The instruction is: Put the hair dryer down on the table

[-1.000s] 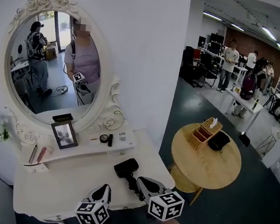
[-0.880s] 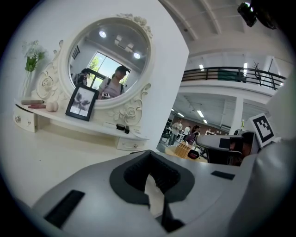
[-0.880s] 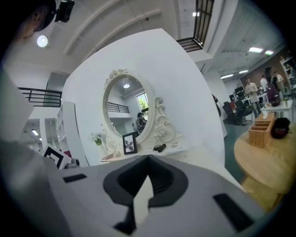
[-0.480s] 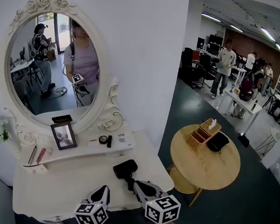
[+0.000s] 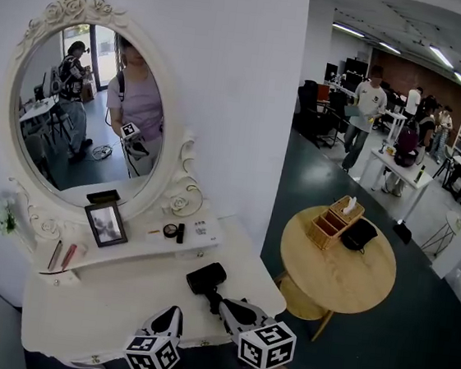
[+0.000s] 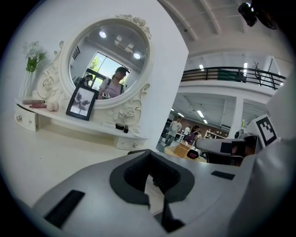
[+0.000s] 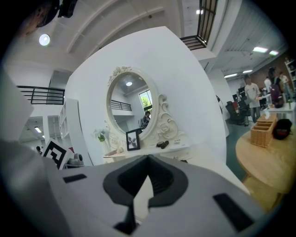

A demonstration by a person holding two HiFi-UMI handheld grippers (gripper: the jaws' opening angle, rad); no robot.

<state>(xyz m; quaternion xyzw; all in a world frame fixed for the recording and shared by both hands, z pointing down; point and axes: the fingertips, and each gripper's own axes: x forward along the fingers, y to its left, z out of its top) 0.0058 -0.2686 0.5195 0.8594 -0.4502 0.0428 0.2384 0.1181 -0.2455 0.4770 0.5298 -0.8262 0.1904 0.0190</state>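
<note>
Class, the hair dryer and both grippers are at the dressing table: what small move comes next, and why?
Probably draw the right gripper back, away from the hair dryer. The dryer already lies on the table, handle end by that gripper's tips, and its fingers are together with nothing between them. The left gripper is shut and empty.

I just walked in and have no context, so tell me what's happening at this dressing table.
A person holds a gripper in each hand over the white dressing table. The black hair dryer lies on the tabletop below the mirror shelf. The right gripper sits at the dryer's handle end, jaws together with nothing between them, so the dryer looks already put down. The left gripper is beside it, also closed and empty.
</note>
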